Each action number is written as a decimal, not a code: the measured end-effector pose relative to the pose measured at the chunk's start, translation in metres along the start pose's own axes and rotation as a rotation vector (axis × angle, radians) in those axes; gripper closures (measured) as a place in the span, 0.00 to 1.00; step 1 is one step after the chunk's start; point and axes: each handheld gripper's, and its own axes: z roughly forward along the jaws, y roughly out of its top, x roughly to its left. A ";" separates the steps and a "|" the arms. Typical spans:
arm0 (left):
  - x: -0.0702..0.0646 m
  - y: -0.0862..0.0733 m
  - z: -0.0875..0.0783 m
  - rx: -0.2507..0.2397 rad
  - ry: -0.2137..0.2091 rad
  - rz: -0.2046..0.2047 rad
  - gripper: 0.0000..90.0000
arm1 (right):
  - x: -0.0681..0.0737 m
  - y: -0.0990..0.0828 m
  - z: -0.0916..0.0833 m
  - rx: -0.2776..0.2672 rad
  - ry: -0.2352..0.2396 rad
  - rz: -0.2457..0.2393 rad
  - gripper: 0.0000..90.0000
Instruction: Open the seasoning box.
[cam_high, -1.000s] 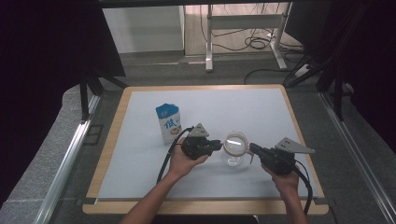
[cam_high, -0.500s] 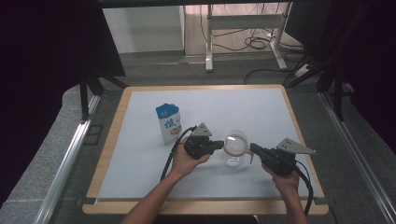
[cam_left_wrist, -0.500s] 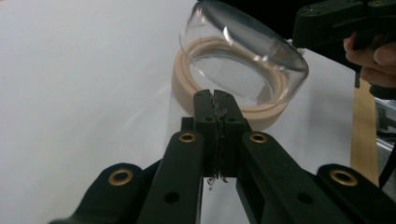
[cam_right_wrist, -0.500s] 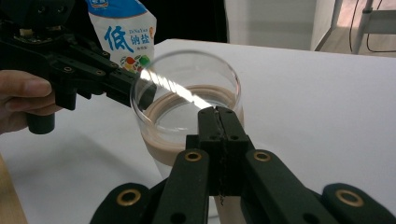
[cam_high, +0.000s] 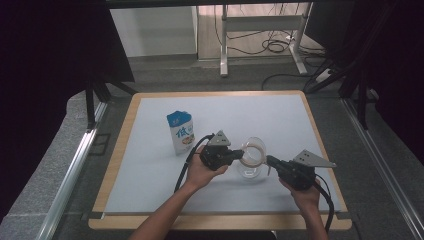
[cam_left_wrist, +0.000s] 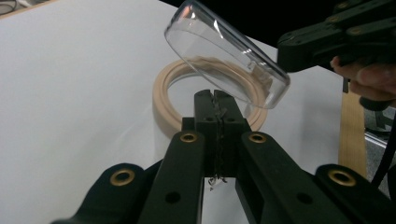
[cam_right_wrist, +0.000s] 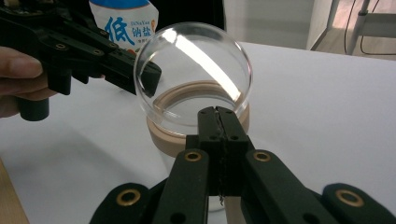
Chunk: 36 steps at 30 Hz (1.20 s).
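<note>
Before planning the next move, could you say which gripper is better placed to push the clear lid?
Probably the left gripper: its shut tip touches the lid; the right gripper sits lower, by the ring.

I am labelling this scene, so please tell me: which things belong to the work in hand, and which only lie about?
In the job: glass jar, clear lid, beige ring, left gripper, right gripper, both shut at the jar.
Lying about: blue-topped carton, standing apart on the white table.
</note>
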 end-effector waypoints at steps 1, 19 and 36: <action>0.000 0.001 0.000 0.002 -0.001 0.003 1.00 | -0.001 0.000 -0.001 0.000 -0.003 0.003 1.00; -0.005 0.017 -0.003 0.013 -0.015 0.030 1.00 | 0.054 -0.036 0.036 0.179 0.071 -0.137 0.87; -0.030 0.047 0.015 0.017 -0.079 0.096 1.00 | 0.061 -0.045 0.044 0.205 0.068 -0.172 0.70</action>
